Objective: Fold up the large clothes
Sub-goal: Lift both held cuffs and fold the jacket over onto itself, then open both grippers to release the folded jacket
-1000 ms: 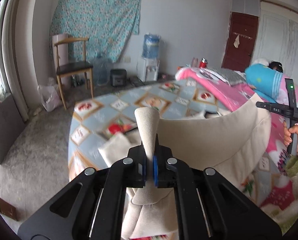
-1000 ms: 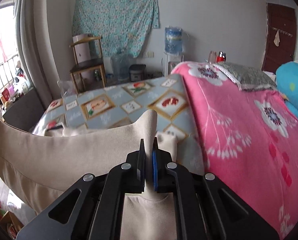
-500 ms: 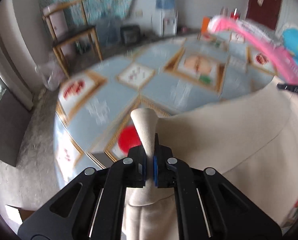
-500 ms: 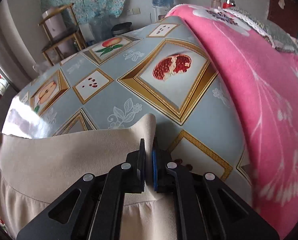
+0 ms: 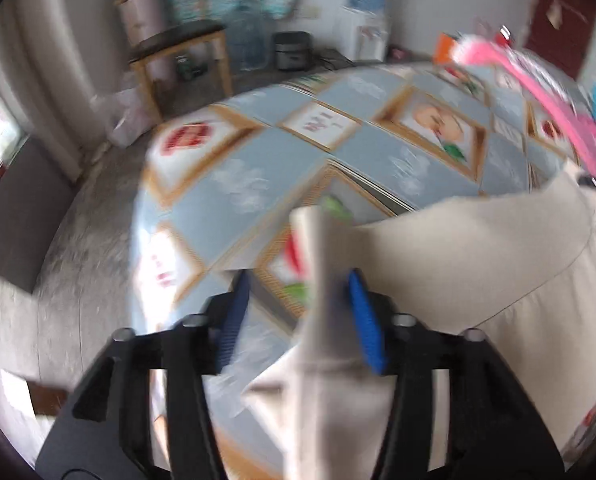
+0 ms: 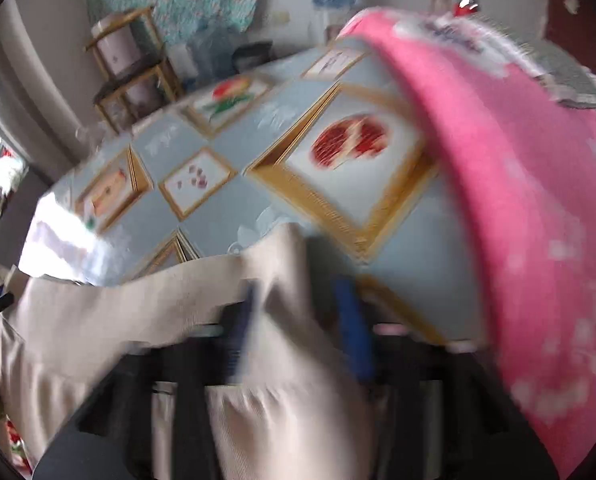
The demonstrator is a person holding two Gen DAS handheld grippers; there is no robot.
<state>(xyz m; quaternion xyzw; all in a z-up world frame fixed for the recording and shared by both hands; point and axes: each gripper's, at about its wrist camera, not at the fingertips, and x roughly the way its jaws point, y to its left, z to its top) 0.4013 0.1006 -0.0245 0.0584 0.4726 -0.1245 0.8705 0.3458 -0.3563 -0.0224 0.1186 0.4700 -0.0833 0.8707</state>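
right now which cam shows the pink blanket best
The right wrist view: the pink blanket fills its whole right side, lying over the edge of the patterned cloth, white flower prints visible though blurred. The left wrist view catches only a thin pink strip at the upper right, beyond the beige garment.

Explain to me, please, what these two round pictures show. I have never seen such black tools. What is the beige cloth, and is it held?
No robot is here: a person holds one two-finger gripper in each hand, each with a camera looking along its fingers. One picture is from the left gripper, the other from the right gripper. Both jaws have just been opening, so the beige garment still hangs between the blue pads but is no longer pinched. It is settling onto a bed cover with fruit pictures, beside a pink blanket.
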